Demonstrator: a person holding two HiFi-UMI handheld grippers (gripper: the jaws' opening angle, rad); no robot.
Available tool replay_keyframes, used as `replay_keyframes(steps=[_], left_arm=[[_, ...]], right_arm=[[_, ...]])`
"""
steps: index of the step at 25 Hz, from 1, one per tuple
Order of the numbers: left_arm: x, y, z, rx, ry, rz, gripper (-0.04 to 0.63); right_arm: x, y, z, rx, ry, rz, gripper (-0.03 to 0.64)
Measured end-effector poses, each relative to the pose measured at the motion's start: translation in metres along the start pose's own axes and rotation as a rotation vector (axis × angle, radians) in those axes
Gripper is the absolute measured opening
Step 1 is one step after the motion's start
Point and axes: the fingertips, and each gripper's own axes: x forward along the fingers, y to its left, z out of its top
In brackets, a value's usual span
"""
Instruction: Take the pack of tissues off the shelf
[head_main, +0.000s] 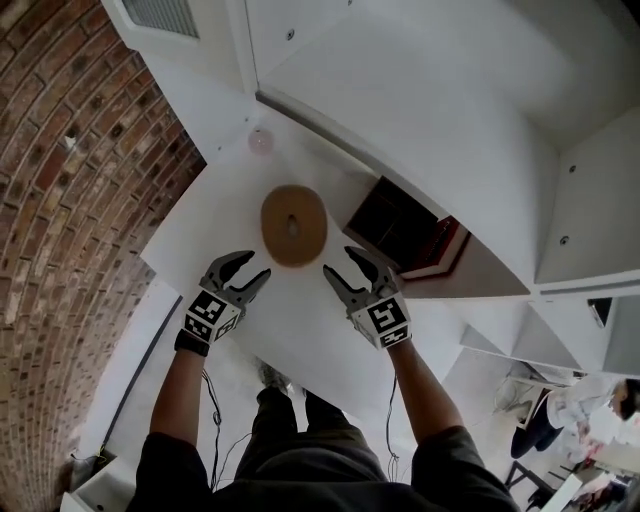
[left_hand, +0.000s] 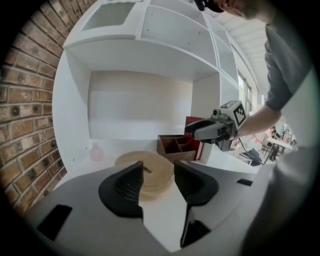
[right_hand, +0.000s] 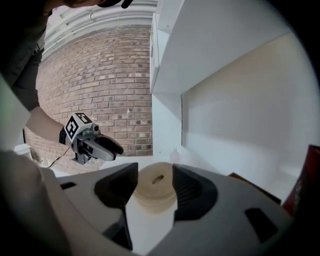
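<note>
Tissue pack (head_main: 294, 225), round and tan, sits mid-frame on white shelf (head_main: 215, 215), left of brown box (head_main: 400, 225), with left gripper (head_main: 258, 264) and right gripper (head_main: 337, 259) just below it, jaws apart, gripping nothing.

A small pink bottle (head_main: 260, 141) stands at the back of a white shelf (head_main: 190, 228) beside a brick wall (head_main: 70, 150), with a compartmented wooden box (head_main: 393, 224) and red panel (head_main: 446, 250) rightward.
</note>
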Motion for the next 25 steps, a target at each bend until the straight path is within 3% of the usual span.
replay_keyframes(steps=[4,13,25], left_arm=[[-0.024,-0.010,0.034,0.011,-0.042,0.033,0.164],[-0.077,-0.018,0.090,0.015,-0.126,0.110,0.055],[-0.127,-0.044,0.119,0.038,-0.196,0.153,0.003]], right_arm=[[-0.024,0.003,0.033,-0.024,-0.033,-0.027,0.146],[-0.066,0.009,0.084,-0.040,-0.077,-0.084,0.052],[-0.114,0.025,0.119,-0.042,-0.123,-0.110,0.002]])
